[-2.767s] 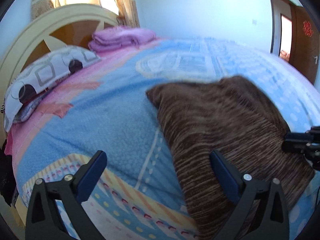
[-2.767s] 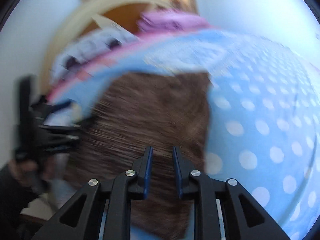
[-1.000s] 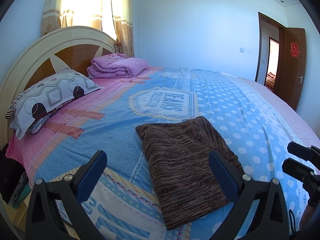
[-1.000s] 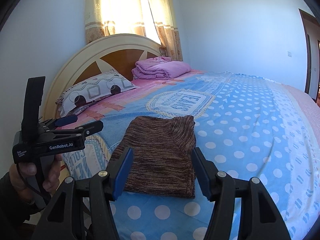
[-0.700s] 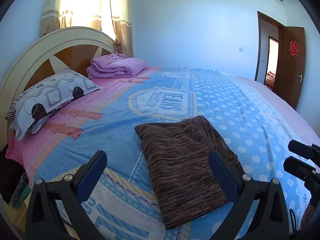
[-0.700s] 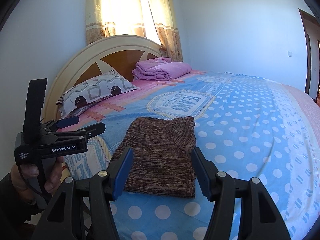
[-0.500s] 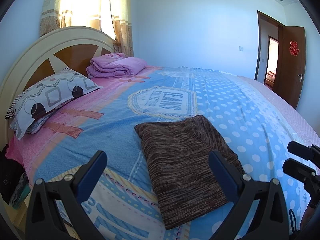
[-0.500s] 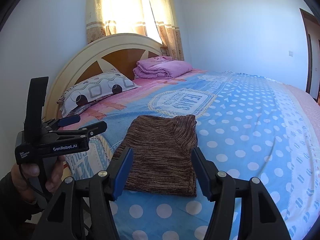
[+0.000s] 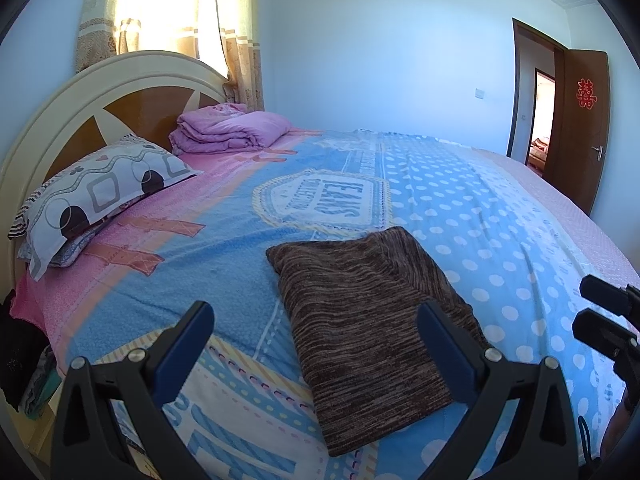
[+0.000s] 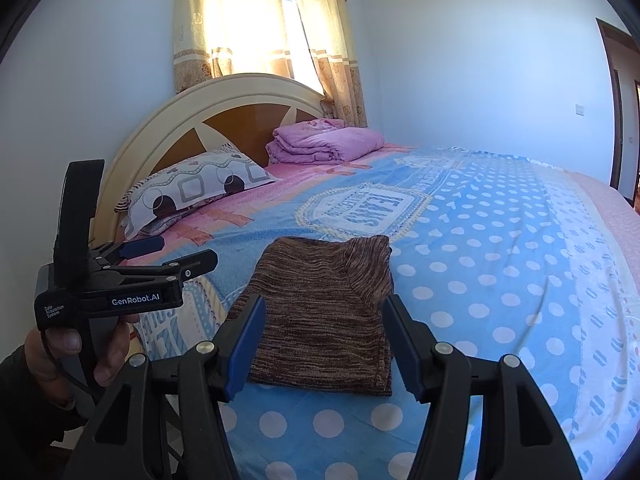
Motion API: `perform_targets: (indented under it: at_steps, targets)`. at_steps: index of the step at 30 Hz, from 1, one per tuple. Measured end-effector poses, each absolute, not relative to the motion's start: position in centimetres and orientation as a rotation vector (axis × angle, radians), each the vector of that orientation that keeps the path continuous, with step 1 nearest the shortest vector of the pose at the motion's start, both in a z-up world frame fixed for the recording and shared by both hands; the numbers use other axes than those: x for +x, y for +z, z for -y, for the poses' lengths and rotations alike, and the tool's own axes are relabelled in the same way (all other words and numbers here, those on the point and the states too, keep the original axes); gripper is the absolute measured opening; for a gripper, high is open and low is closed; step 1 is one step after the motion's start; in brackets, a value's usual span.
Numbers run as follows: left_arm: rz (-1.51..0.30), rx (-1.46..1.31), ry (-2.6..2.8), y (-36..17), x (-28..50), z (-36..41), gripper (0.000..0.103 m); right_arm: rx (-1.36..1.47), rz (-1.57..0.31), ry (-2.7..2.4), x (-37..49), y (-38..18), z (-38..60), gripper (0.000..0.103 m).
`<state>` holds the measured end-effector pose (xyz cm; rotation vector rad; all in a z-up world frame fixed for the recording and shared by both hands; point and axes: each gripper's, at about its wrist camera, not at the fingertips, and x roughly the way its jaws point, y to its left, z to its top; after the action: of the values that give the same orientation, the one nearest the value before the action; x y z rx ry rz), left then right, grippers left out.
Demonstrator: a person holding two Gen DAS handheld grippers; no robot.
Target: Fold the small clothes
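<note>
Left wrist view: we see our left gripper (image 9: 314,338) held low over the near edge of the bed (image 9: 500,208), its blue-padded fingers (image 9: 182,346) spread wide with nothing between them.
Right wrist view: our right gripper (image 10: 322,340) hangs just short of the bed's near edge, jaws wide apart and empty, framing the garment without touching it.
Left hand: in the right wrist view we see our left hand (image 10: 76,350) wrapped around the left gripper's handle, off to the left of the bed.
Garment: the folded brown knit (image 9: 368,320) lies flat on the blue dotted blanket near the bed's near edge, apart from both grippers.
Writing: we read "GenRobot.AI" in white on the left gripper's body; smaller print beside it is too fine to read. The blanket's crest (image 9: 320,200) carries lettering seen upside down, and we cannot make it out with certainty. A red character hangs on the door (image 9: 586,94).
Cut off: in the left wrist view only the tips of our right gripper show at the right edge.
</note>
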<state>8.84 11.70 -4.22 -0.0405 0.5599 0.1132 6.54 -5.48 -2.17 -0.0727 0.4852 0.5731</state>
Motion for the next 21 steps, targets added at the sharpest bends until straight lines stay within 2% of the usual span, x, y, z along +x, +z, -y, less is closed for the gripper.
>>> perform_targets:
  at_steps: [21]
  targets:
    - [-0.542,-0.037,0.156,-3.1,9.0,-13.9,0.103,-0.062,-0.435,0.568,5.9,-1.7,5.7,0.062]
